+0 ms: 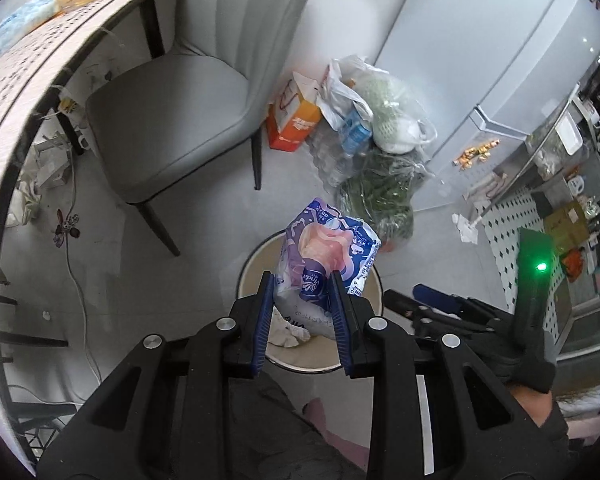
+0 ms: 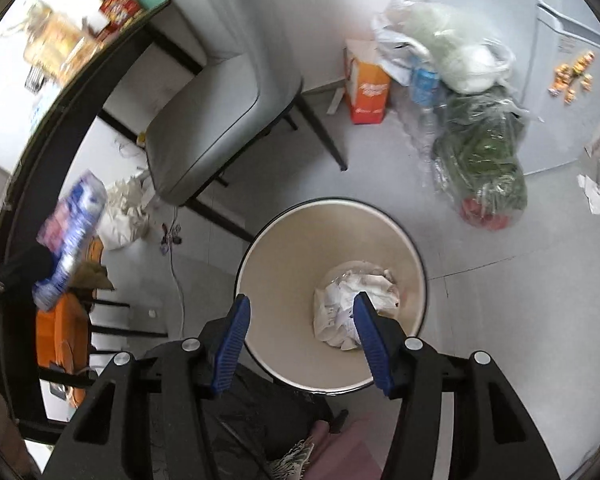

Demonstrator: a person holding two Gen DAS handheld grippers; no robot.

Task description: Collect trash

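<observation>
My left gripper (image 1: pixel 302 282) is shut on a blue and pink tissue pack wrapper (image 1: pixel 328 252), which it holds just above the round beige trash bin (image 1: pixel 249 268). In the right wrist view the same wrapper (image 2: pixel 70 236) appears blurred at the far left. My right gripper (image 2: pixel 300 300) hangs over the bin (image 2: pixel 284 240), open, with nothing between its blue fingers (image 2: pixel 236 332). Crumpled white paper (image 2: pixel 340 308) lies at the bottom of the bin, partly behind the right finger. The other gripper's black body (image 1: pixel 440 308) shows at the right of the left wrist view.
A grey chair (image 1: pixel 172 120) stands beside the bin, with a table edge (image 1: pixel 28 92) to its left. Behind the bin are an orange box (image 2: pixel 366 88), plastic bags of greens (image 2: pixel 484 156) and a white fridge (image 1: pixel 500 60). A white cable (image 1: pixel 78 280) runs across the floor.
</observation>
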